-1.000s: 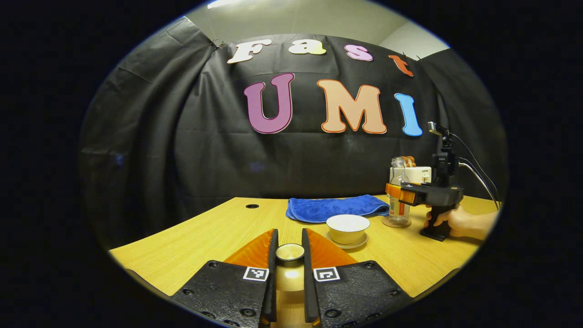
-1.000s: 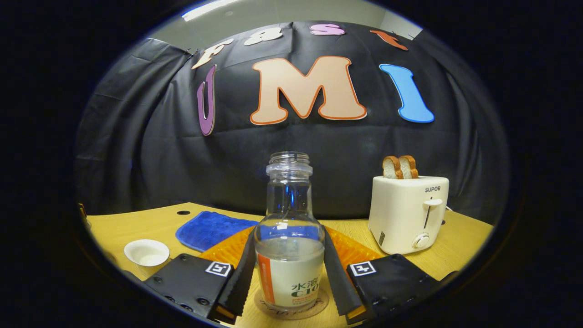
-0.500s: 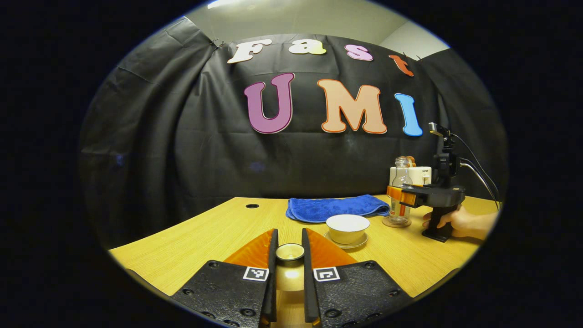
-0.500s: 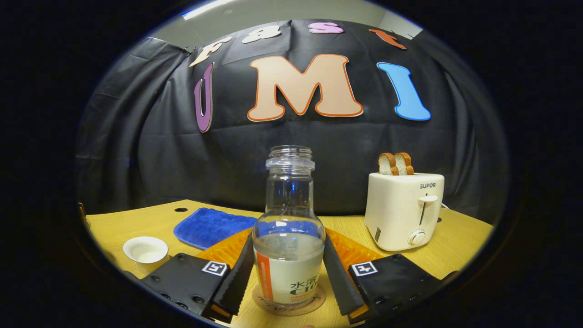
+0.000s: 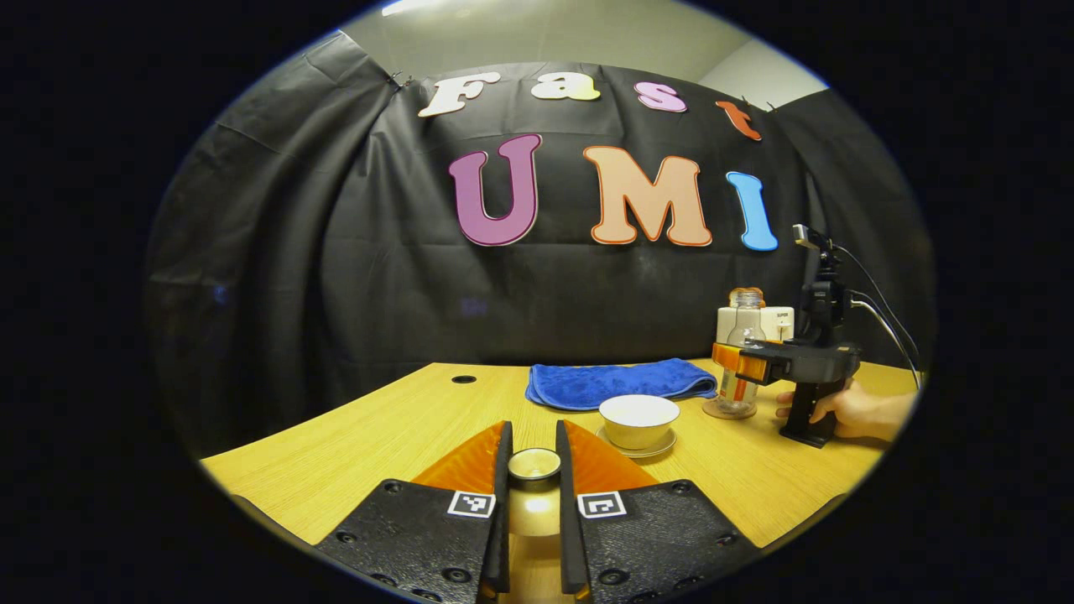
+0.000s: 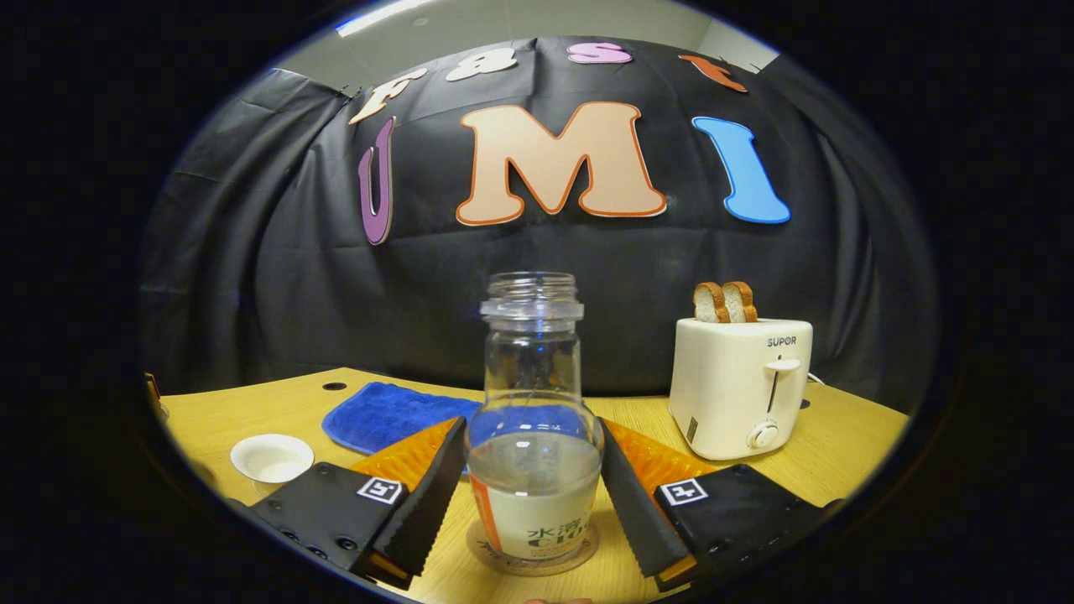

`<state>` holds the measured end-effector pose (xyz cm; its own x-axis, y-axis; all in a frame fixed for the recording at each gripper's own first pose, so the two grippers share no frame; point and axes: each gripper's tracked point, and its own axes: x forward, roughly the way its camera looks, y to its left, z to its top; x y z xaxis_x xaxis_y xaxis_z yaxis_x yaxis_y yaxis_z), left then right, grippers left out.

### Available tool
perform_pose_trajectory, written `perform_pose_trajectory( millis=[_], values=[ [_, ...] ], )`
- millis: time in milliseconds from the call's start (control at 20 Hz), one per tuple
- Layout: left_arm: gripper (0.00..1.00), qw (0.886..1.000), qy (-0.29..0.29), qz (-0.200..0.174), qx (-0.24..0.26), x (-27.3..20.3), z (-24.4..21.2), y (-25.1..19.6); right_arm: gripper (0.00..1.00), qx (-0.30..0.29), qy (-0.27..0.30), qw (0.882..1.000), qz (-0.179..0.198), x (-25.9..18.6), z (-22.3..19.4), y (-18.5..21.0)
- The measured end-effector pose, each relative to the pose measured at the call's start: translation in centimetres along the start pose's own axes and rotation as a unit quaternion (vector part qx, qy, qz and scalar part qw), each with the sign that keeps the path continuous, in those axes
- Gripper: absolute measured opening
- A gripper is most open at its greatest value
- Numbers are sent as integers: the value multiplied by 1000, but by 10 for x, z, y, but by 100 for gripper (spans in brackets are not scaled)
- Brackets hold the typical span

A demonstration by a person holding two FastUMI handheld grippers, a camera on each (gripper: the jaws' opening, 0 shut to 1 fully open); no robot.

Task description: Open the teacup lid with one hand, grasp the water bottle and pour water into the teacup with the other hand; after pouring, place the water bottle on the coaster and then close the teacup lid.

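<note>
- Clenches the left gripper (image 5: 533, 436) on the knob of the pale round ceramic teacup lid (image 5: 534, 464), one finger pressing on each side, with the lid kept low over the near part of the light wooden table (image 5: 377, 436).
- Leaves the cream ceramic teacup (image 5: 638, 419) uncovered; it stands on its small matching saucer (image 5: 638, 449), a little ahead and to the right of the lid, well apart from it.
- Cannot tell from the left gripper view whether the cup holds water.
- Lies just behind the cup, flat on the table: a folded blue fabric towel (image 5: 621, 382).
- Stands upright on the round brown coaster (image 6: 537, 558): the clear, capless water bottle with white and orange label (image 6: 534, 470), partly filled.
- Keeps the right gripper (image 6: 531, 425) released, its fingers spread to each side of the bottle with the bottle between them; near the tips they come just beside the glass, and cannot tell whether they touch it.
- In the left gripper view, places the right gripper (image 5: 730, 359) at the far right of the table, level with the middle of the bottle, with a hand (image 5: 847, 409) around its handle.
- Stands to the right of the bottle, near the back edge: a white boxy toaster (image 6: 740, 386) with two slices of browned bread (image 6: 725, 302) sticking out of the top.
</note>
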<state>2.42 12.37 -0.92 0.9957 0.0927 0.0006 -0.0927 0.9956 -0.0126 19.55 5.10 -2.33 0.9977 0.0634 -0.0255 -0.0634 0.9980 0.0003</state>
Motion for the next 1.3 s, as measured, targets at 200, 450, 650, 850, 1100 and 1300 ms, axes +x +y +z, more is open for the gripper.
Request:
perform_pose_trajectory(
  millis=[200, 450, 650, 850, 1100, 1300],
  values=[
    [21, 1000, 0, -7, 0, 1, 0, -6, 91, 0, 0, 1000, -6, -14, 1, -2],
    [21, 1000, 0, -17, 0, 5, 1, -18, 95, 0, -1, 1000, -1, -44, 2, -5],
    [21, 999, -1, -44, 0, 15, 0, -40, 94, -1, -4, 1000, -1, -78, 3, -14],
    [21, 997, 0, -81, -1, 31, 0, -60, 94, 1, -6, 1000, 8, -122, 6, -27],
    [21, 994, 4, -108, 2, 61, -1, -82, 94, 2, -7, 1000, 25, -171, 8, -42],
    [21, 995, 16, -98, 20, 89, -5, -89, 94, 2, -8, 999, 33, -195, 9, -52]
  ],
)
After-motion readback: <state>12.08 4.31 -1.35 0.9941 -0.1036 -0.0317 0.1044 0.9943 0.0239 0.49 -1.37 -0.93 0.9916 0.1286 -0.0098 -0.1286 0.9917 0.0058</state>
